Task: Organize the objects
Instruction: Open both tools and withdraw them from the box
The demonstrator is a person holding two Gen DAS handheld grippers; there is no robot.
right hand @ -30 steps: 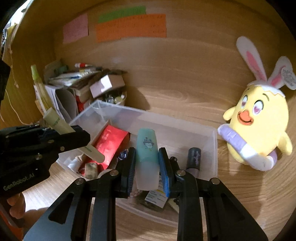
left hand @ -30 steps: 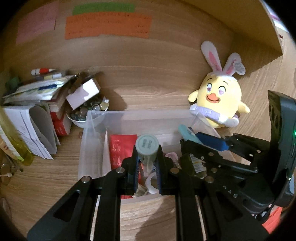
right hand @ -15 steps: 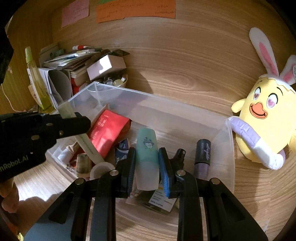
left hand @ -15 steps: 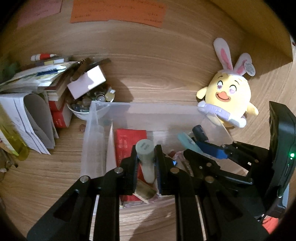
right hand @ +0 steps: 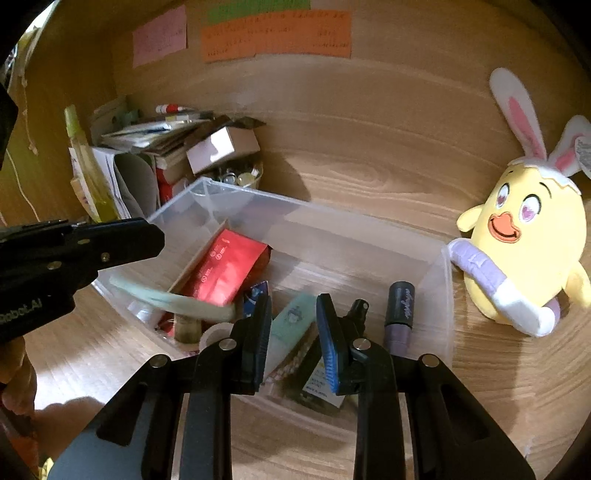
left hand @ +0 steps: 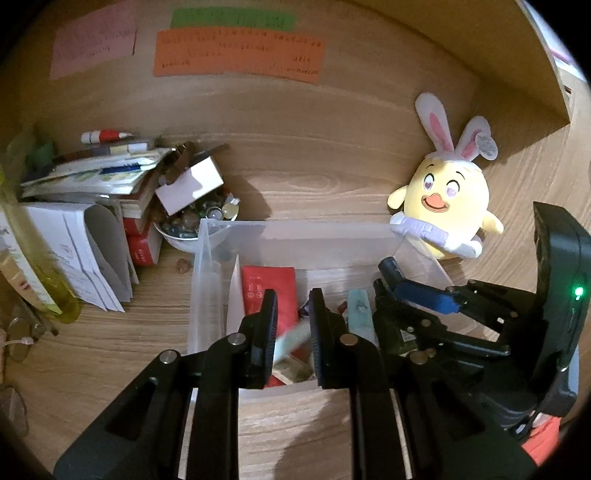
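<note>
Little writing can be read here. The side of the left gripper (right hand: 122, 240) carries white lettering that shows as "Robot.AI", cut off at the frame edge. The purple-grey marker (right hand: 399, 312) in the clear plastic bin (right hand: 369, 236) bears a script word on its dark cap, too small to make out. The red packet (right hand: 225, 271) has white symbols and small print, unreadable. On the wooden back wall, the orange note (left hand: 240, 55), green note (left hand: 232, 18) and pink note (left hand: 92, 40) hold rows of handwriting that stay illegible.

The bin is translucent, thin-walled and rectangular, set on a wood-grain desk (left hand: 110, 350). Both grippers are matte black with blue pads and hang over its near edge. The left gripper's (left hand: 291, 325) jaws stand apart, gripping nothing; a pale green tube (right hand: 173, 299), smeared by motion blur, lies slanted in the bin's left part below them, and whether it touches anything cannot be told. The right gripper's (right hand: 293, 328) jaws are also parted; the mint green bottle (right hand: 291, 325), with a small printed figure on its front, lies tilted in the bin beneath the gap, not pinched.

A soft yellow plush chick (right hand: 524, 240) with white rabbit ears and a lilac wing sits just right of the bin. To the left sit stacked papers (left hand: 92, 173), a small white box (left hand: 188, 188) and a bowl (left hand: 184, 240) of glassy beads.
</note>
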